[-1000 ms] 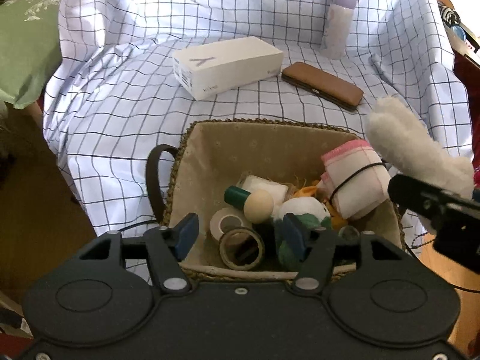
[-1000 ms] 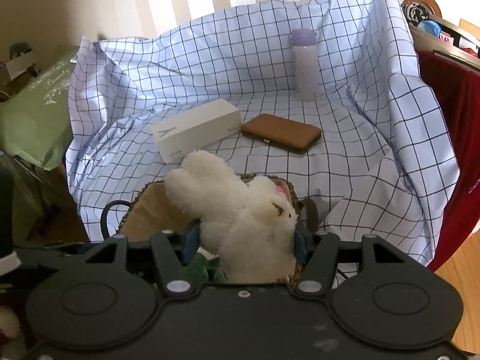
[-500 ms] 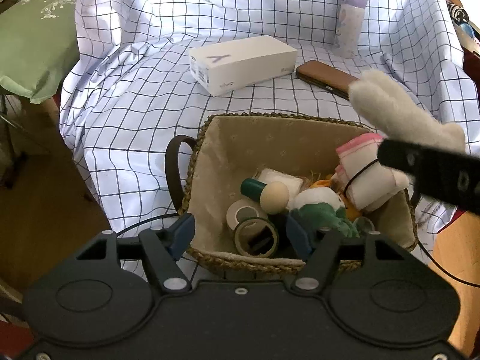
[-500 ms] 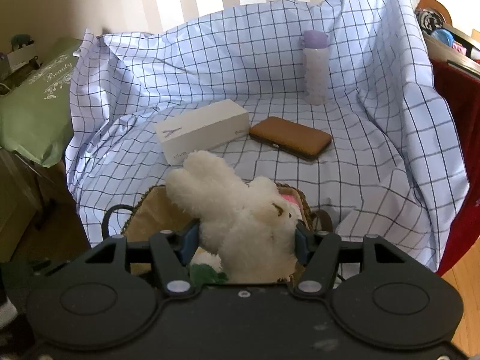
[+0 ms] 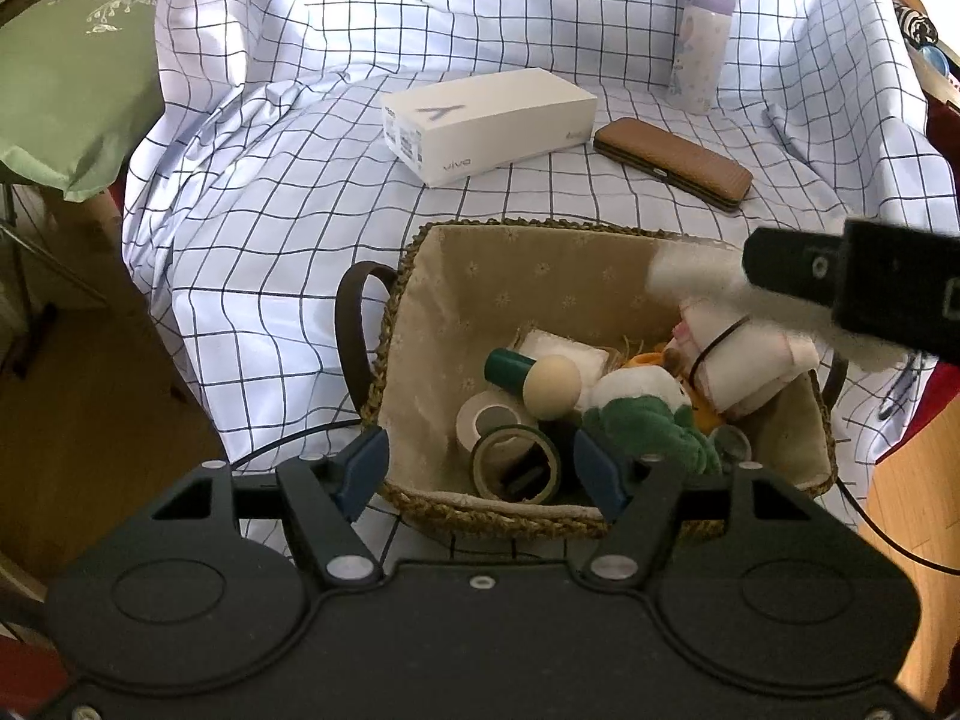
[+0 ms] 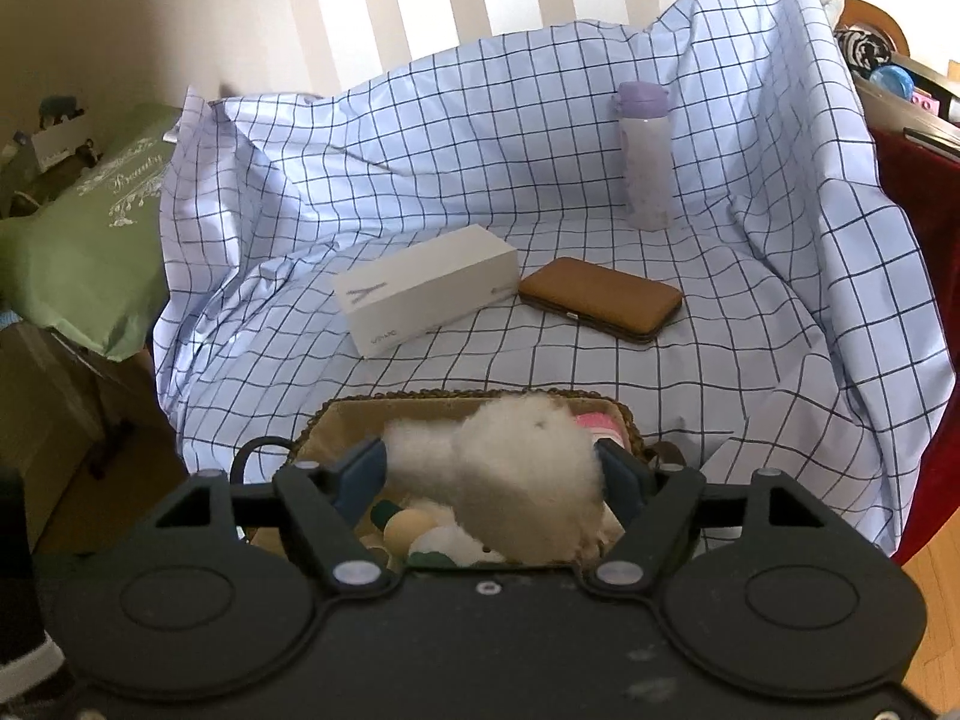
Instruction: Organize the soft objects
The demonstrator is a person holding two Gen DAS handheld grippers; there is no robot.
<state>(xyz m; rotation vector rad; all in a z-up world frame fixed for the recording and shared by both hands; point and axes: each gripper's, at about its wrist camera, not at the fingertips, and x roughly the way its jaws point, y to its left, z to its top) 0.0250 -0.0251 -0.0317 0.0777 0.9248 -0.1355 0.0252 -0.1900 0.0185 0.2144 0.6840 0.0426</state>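
Observation:
A woven basket (image 5: pixel 414 276) with a beige lining sits on the checked cloth. It holds a green and white plush (image 5: pixel 642 414), a rolled pink-edged cloth (image 5: pixel 738 360), tape rolls (image 5: pixel 516 462) and a wooden-headed peg (image 5: pixel 549 378). My left gripper (image 5: pixel 480 465) is open and empty at the basket's near rim. My right gripper (image 6: pixel 492 474) has widened its jaws around a fluffy white plush rabbit (image 6: pixel 516 468), which is dropping blurred into the basket (image 6: pixel 336 414). In the left wrist view the rabbit (image 5: pixel 690 276) sits over the basket's right side under the right gripper.
A white phone box (image 5: pixel 486 114), a brown case (image 5: pixel 672 162) and a lilac bottle (image 5: pixel 699 42) stand on the cloth behind the basket. A green cushion (image 5: pixel 66 78) lies at the left. Red fabric (image 6: pixel 912 168) and shelves border the right.
The right gripper moved over the basket and its jaws opened wider; the white rabbit has tipped and sunk toward the basket. The left gripper drew back and up a little.

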